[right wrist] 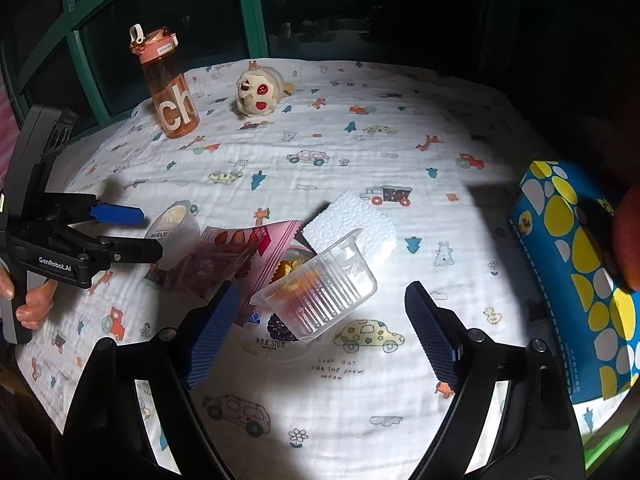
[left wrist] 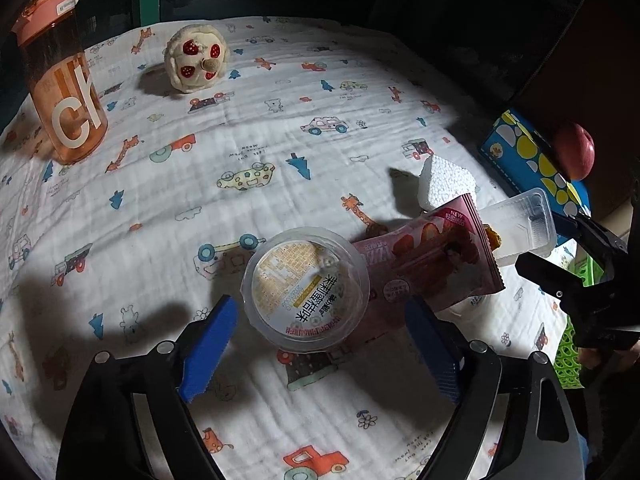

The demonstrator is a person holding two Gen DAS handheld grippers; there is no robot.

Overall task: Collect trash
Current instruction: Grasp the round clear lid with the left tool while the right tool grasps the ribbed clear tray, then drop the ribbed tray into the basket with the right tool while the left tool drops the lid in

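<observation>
Left gripper [left wrist: 320,344] spread wide, nothing held, astride a round lidded cup [left wrist: 306,288] on the cloth-covered table [left wrist: 260,152]. Right gripper [right wrist: 320,328] spread wide, nothing held, over a clear plastic tray [right wrist: 320,292]. Pink wrapper [left wrist: 432,264] lies between cup and tray, touching a foam block [right wrist: 352,228]. Orange bottle [right wrist: 170,88] and plush toy [right wrist: 258,94] stand near the far edge; blue box [right wrist: 576,272] at the right edge.

Left gripper [left wrist: 320,340] and right gripper [right wrist: 322,334], both jaws wide apart, low, side by side.
</observation>
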